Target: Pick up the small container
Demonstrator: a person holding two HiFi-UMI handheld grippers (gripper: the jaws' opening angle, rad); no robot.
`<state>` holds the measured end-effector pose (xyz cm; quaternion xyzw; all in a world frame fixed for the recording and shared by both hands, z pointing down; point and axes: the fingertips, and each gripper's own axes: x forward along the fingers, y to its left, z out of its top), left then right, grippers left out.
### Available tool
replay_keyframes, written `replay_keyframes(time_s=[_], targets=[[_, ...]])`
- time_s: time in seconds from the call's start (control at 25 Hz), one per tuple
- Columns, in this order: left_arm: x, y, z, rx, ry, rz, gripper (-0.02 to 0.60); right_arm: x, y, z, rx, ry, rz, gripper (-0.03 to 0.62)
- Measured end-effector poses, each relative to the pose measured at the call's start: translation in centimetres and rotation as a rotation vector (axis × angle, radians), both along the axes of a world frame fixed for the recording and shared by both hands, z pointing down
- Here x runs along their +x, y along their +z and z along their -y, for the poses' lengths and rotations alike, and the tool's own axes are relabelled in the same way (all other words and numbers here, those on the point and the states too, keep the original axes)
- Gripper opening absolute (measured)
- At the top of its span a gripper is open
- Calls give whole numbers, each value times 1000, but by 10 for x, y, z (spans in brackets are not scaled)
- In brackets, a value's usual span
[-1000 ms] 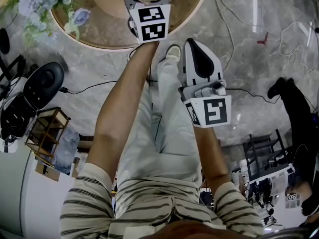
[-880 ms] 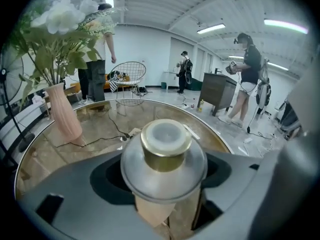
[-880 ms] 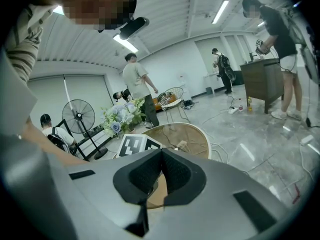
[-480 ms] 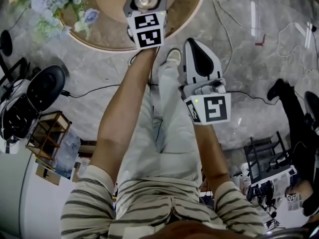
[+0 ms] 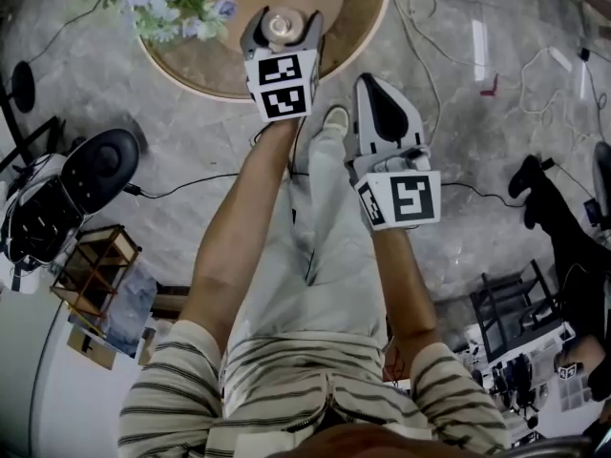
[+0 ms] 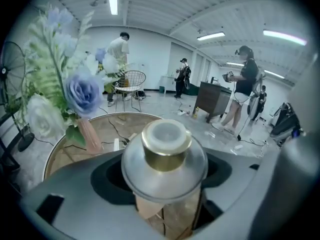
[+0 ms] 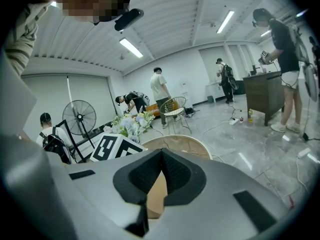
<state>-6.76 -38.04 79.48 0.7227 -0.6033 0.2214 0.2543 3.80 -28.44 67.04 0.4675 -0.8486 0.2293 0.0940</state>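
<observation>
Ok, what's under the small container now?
Wooden table shows below the container, which the left tongs grip; its wide lid hides the base, so contact is unclear.

Shiny metal small container [image 6: 165, 159], wooden table [image 5: 365, 15]

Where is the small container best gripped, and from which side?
Grip the small container on its body, under the wide silvery dome, coming from the side: the dome overhangs the jaws, so it likely cannot slip down. The left gripper holds it so.
</observation>
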Motion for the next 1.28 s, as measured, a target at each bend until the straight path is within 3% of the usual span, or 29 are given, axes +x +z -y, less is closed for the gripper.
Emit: replay_keyframes(time_s=[1.28], targets=[[-6, -270, -76, 127, 79, -35, 331, -19, -204, -34, 142, 20, -42, 0]])
